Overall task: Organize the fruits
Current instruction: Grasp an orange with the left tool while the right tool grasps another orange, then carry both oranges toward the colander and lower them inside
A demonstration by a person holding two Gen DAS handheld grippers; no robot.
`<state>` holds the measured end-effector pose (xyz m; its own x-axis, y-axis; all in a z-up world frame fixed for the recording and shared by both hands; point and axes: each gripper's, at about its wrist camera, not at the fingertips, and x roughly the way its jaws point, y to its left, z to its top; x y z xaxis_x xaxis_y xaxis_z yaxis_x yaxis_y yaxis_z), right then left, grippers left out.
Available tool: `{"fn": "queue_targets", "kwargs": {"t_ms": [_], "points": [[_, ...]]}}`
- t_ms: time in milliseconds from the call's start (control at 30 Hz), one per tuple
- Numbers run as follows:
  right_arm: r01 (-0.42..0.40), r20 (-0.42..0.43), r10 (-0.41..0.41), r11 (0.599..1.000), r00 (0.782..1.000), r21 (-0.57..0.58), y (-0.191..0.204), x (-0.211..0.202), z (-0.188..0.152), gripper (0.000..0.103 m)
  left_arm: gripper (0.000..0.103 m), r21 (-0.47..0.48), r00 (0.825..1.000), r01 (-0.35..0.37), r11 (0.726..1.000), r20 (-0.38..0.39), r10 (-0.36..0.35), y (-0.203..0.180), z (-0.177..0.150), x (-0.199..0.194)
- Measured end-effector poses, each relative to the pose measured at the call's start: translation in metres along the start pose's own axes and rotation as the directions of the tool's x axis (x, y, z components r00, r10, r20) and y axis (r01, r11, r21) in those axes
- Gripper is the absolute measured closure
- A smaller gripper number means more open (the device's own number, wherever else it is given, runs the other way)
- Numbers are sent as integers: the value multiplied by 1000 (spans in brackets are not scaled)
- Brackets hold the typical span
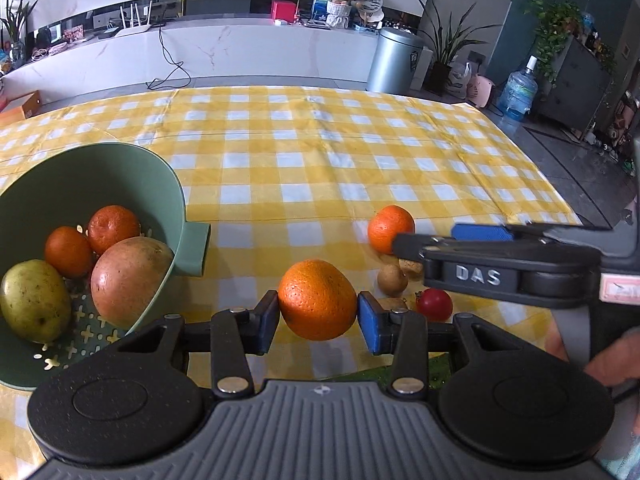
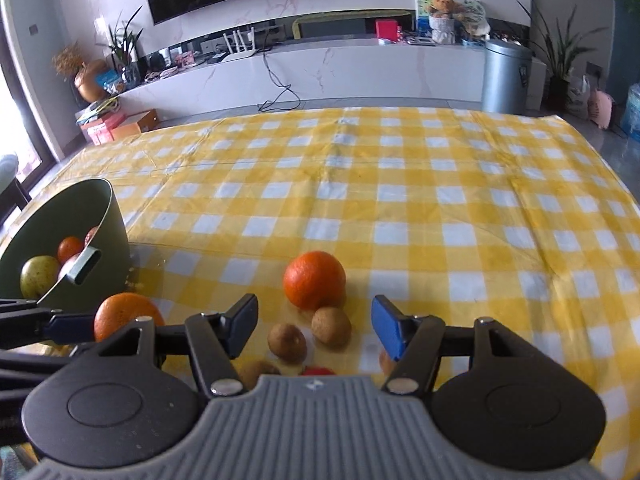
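Orange [image 1: 317,300] clamped in left tool [image 1: 318,322], bound for green colander [image 1: 176,184]; right tool [image 2: 314,330] spread apart over small fruits.

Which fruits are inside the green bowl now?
The bowl holds two small oranges, a reddish mango and a green-yellow fruit. Anything beneath them is hidden, and the left gripper covers the bowl's near edge.

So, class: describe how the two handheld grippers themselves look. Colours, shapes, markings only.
Both grippers, left and right, have black linkage arms with silver pivot pins, blue rectangular finger pads, round black discs either side and a ribbed grey body. The right one's side reads "DAS".
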<state>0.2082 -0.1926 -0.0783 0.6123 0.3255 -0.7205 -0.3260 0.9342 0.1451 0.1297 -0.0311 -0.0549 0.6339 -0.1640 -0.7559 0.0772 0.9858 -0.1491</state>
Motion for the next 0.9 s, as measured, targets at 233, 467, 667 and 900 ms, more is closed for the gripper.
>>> {"fn": "queue_targets", "kwargs": {"t_ms": [233,467,667,900], "points": [[18,-3,-19,994,1000,-108,14,31,13,45,56,13,1000,2,1000,4,-2,-1,1,5],[34,-25,-37,991,999,-128,15,45,9,58,56,8,1000,4,1000,-4,-4,1,1,7],[46,-14,-48,989,999,-143,14,43,7,63,56,5,1000,12,1000,5,-12,0,1,3],[36,24,-34,992,999,-119,13,30,6,64,56,-2,999,26,1000,39,-26,-2,5,-18]]}}
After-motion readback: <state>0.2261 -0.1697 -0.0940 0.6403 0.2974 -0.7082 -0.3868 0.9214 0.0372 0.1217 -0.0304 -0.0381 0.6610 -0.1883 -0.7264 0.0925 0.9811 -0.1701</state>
